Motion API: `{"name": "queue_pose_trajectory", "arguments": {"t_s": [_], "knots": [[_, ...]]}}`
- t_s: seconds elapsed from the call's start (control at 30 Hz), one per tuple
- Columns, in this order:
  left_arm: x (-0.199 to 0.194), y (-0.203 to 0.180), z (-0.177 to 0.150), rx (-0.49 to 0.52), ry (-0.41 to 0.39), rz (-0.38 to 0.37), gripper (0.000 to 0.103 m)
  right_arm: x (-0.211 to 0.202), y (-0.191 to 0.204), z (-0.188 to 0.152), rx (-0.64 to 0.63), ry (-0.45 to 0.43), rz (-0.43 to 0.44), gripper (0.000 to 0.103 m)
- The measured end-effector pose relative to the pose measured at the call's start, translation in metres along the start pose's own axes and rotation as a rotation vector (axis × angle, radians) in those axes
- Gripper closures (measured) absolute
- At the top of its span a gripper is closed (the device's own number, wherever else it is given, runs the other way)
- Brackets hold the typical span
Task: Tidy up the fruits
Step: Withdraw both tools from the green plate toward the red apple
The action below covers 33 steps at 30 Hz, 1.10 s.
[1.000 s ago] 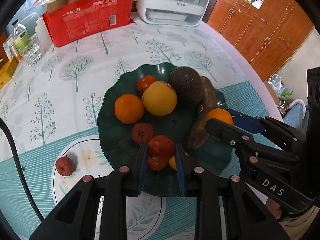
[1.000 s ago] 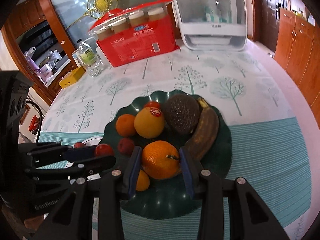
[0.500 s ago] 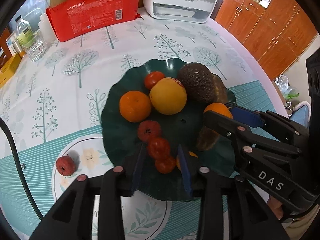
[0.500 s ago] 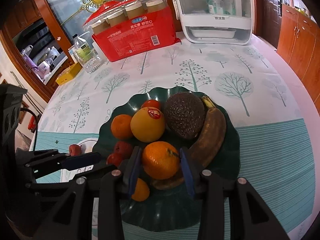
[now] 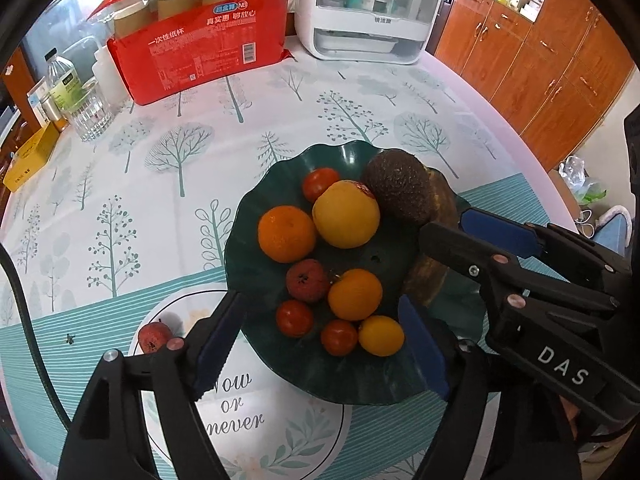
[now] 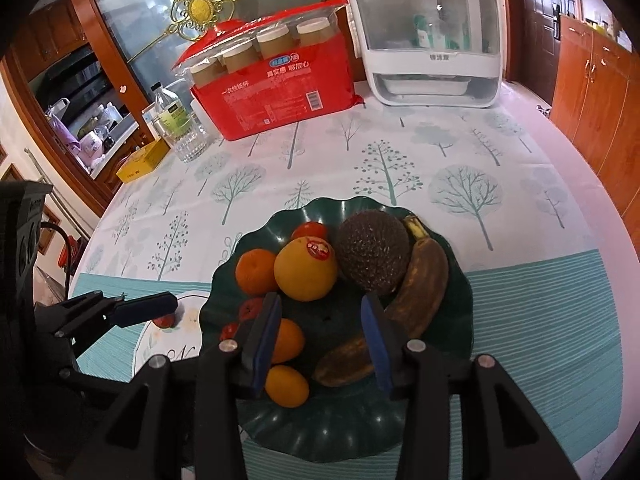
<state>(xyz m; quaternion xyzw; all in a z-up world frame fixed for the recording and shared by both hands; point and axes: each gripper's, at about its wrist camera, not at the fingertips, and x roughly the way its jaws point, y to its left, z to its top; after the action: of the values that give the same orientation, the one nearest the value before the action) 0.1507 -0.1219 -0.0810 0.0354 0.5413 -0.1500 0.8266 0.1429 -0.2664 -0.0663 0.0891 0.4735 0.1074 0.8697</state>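
Your left claw (image 5: pixel 320 332) has just been opening, your right claw (image 6: pixel 320 340) gapes empty; nudging could roll the orange (image 5: pixel 355 294) off the plate (image 5: pixel 256 256) toward 6 o'clock

**Things You Cannot See Whole**

The right gripper (image 5: pixel 460 224) covers part of the brown banana (image 5: pixel 426 280). The left gripper (image 6: pixel 160 306) hides half of the little red fruit (image 6: pixel 164 321) on the worktop. The print on the red pack (image 5: pixel 196 54) is too small to read.

Tree-print table (image 5: pixel 168 168) — green plate (image 5: pixel 360 384), red pack (image 5: pixel 200 60), glass (image 5: pixel 90 114).
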Motion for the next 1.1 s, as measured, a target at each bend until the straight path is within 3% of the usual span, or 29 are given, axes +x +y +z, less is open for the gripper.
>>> {"name": "queue_pose_trajectory", "arguments": {"t_s": [0.3,1.1], "knots": [[-0.017,0.002,-0.005,0.0,-0.029,0.001,0.014,-0.012,0.001,-0.002,0.035,-0.019,-0.013,0.061],[-0.055,0.036,-0.059,-0.003,-0.036,-0.003,0.014,-0.028,0.039,-0.048,0.107,0.001,-0.044,0.06]]}}
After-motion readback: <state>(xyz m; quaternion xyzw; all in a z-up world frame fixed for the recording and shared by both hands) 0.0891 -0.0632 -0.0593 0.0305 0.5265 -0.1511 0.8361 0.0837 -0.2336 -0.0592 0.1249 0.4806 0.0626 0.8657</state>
